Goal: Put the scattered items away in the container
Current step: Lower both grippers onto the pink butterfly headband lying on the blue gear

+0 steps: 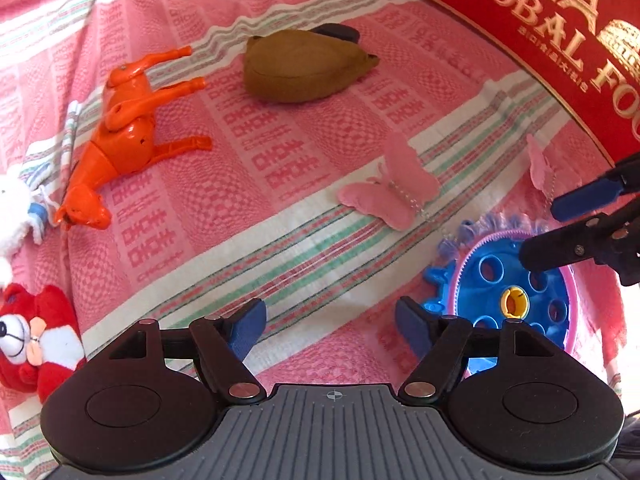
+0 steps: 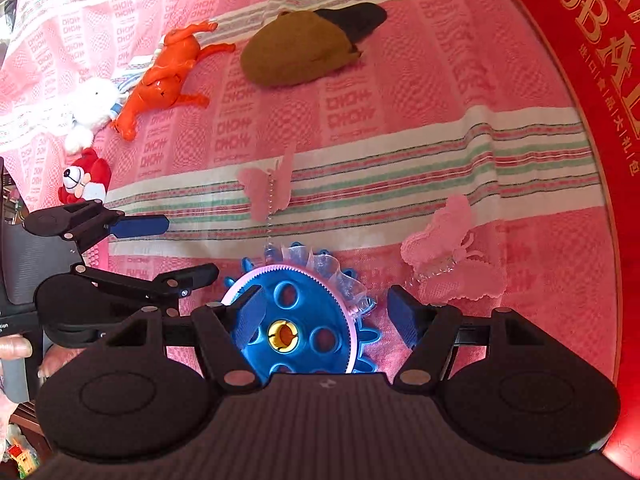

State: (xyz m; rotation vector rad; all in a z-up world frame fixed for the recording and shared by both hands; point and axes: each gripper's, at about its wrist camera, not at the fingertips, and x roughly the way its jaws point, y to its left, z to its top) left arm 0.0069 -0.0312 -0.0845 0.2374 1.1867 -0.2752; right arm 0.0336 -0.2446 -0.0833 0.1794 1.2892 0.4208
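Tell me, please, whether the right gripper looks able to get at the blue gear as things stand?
Probably yes. The right gripper has its jaws open around the blue gear, with nothing lying on top of it. The left gripper hovers close beside it and might crowd the approach.

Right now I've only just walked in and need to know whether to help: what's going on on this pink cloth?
A person is tidying toys with two tools. The right hand-held gripper hangs open over the blue gear, with the gear between its fingers but not pinched. The left hand-held gripper is open and empty over the cloth beside it. The orange horse, brown pouch, pink butterflies and plush toys lie scattered; the red box stands at the edge.
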